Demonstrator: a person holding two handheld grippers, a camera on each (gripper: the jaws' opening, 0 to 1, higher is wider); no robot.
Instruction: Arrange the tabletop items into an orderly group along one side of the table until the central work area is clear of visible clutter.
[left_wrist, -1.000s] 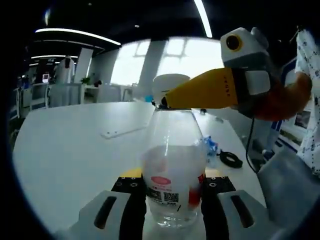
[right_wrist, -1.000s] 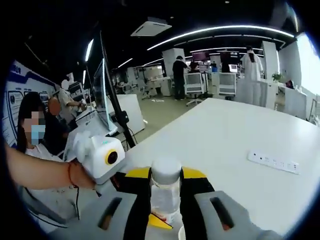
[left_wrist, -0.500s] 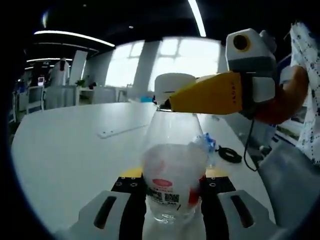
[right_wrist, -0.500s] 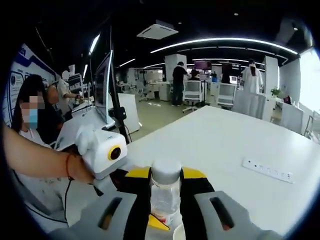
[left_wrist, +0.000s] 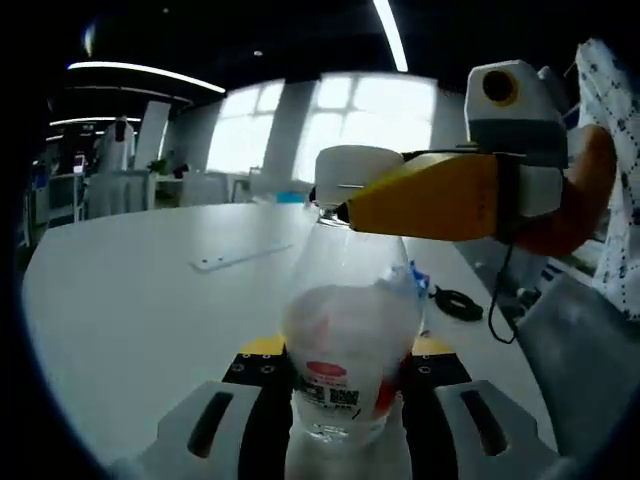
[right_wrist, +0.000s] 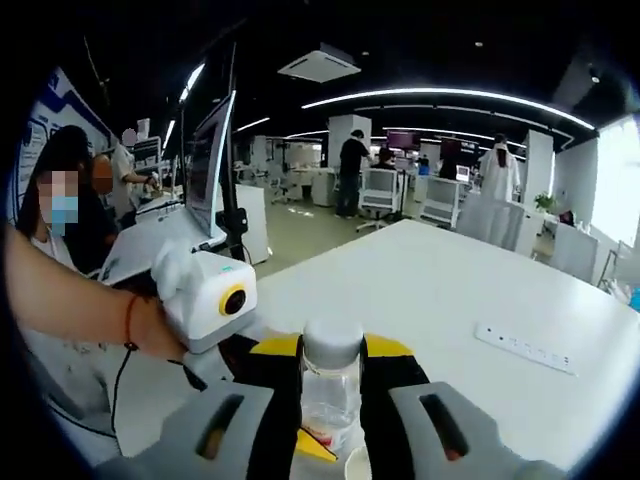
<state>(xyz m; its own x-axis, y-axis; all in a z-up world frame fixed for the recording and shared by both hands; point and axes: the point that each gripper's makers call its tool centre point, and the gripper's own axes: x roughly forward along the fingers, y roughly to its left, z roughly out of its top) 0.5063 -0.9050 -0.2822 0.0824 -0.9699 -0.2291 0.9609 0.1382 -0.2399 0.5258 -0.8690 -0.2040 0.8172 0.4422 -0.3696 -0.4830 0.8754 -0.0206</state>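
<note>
A clear plastic bottle with a red label and a white cap stands upright between my two grippers. In the left gripper view, my left gripper is shut on its lower body, black pads pressing both sides. My right gripper reaches in from the right, its yellow jaws closed at the neck just under the cap. In the right gripper view, the cap sits between my right gripper's black pads. The left gripper shows low on the left, held by a hand.
The white table carries a white power strip. A black cable coil and a small blue item lie at the table's right side. Beyond the table edge are a monitor on a stand and seated people.
Both views have shifted a little with the hands. In the left gripper view the cap and the right gripper sit slightly further right. Both grips on the bottle are unchanged.
</note>
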